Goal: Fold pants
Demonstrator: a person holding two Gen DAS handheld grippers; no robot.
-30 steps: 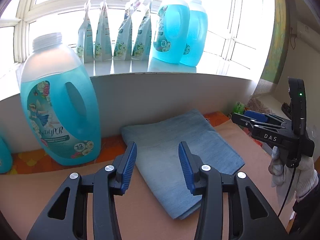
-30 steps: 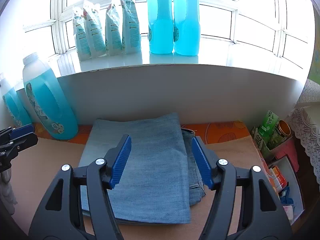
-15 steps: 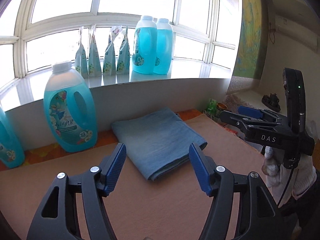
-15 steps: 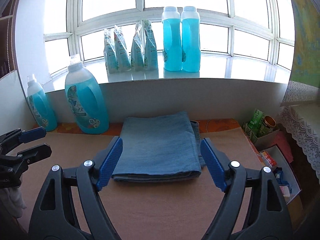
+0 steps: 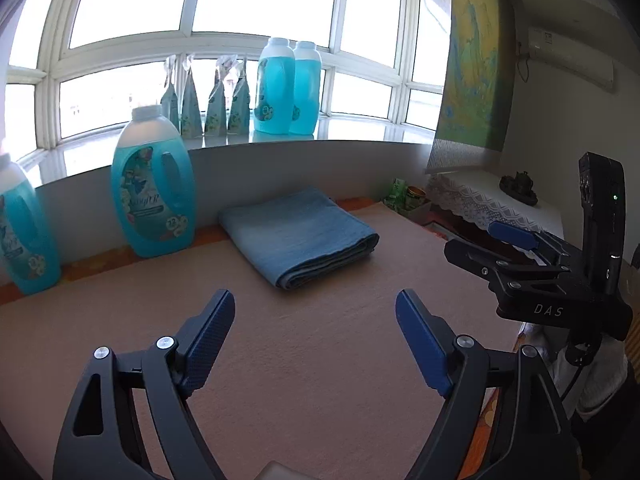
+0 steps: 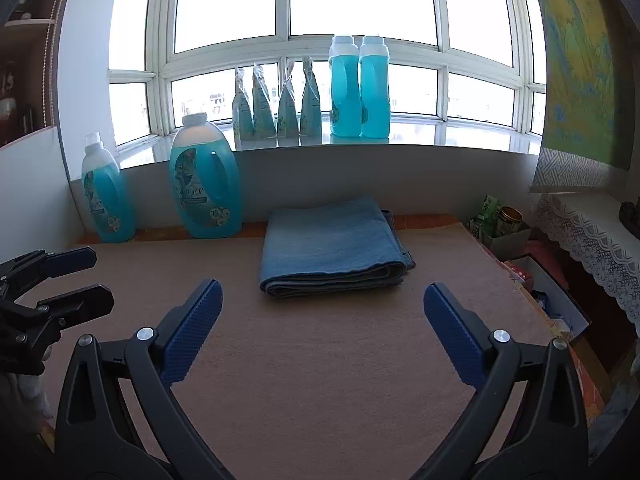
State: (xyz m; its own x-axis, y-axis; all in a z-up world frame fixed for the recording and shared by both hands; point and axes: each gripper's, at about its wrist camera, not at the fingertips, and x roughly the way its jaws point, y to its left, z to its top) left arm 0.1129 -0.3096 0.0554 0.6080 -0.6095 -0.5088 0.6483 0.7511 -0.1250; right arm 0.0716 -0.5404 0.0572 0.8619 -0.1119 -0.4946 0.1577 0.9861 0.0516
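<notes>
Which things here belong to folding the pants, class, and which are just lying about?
Part of the job:
folded blue pants
left gripper, open and empty
right gripper, open and empty
brown mat beneath them

Just lying about:
large detergent bottle
smaller bottle
refill pouches on the sill
two sill bottles
green carton

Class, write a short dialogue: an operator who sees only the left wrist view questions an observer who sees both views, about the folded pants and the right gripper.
Operator: Is the right edge of the folded pants tidy?
Observer: Not quite. The right wrist view shows a darker seamed layer poking out past the right side of the top fold.
Operator: I see the right gripper only side-on. Are its jaws clear?
Observer: Yes. They have just been opening and stand wide apart, with nothing held between them, over the bare table mat on the near side of the pants.
</notes>
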